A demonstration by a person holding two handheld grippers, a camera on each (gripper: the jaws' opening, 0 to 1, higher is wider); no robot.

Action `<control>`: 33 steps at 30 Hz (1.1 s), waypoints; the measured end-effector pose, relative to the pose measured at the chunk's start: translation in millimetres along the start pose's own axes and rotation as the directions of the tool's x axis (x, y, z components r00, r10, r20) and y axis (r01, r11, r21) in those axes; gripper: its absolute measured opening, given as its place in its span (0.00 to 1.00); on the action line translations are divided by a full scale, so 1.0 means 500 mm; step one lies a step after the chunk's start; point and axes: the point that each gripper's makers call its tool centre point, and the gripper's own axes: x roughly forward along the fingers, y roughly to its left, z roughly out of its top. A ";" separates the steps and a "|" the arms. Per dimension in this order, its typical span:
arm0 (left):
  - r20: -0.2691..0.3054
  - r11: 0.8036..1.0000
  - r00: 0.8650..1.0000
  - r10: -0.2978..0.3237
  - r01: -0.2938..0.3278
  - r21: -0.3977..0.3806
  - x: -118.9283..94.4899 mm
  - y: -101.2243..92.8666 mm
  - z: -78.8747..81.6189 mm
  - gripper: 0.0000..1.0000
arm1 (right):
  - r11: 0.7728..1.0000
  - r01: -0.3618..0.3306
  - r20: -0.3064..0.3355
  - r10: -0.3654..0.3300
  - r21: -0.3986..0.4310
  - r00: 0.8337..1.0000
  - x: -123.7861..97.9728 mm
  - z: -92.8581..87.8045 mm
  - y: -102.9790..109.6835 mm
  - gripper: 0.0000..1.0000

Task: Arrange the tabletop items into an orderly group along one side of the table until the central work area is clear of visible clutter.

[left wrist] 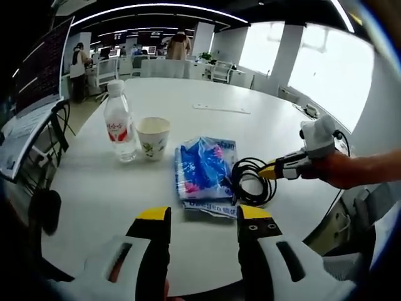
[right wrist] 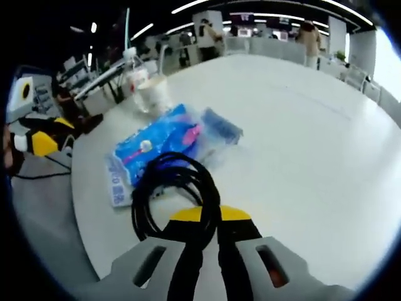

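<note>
Cable [right wrist: 169,188], black and coiled, lies at frame centre on the white round table [right wrist: 301,144] in an office; right tongs [right wrist: 210,216] grip it, left tongs [left wrist: 203,216] wide.

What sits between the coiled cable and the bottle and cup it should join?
The blue packet lies flat between the cable, held in the right tongs, and the cup and bottle. It is low, so carrying the cable over it looks feasible.
</note>
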 end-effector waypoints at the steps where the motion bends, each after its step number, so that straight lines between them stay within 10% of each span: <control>1: 0.000 1.000 1.000 -0.001 0.001 0.001 0.000 0.000 0.000 0.41 | 1.000 -0.002 0.004 0.002 -0.002 1.000 -0.001 0.000 0.000 0.04; 33: -0.003 0.999 1.000 -0.031 0.031 0.013 0.007 -0.015 -0.003 0.41 | 0.999 0.034 0.148 -0.030 -0.019 0.988 -0.135 0.024 0.009 0.00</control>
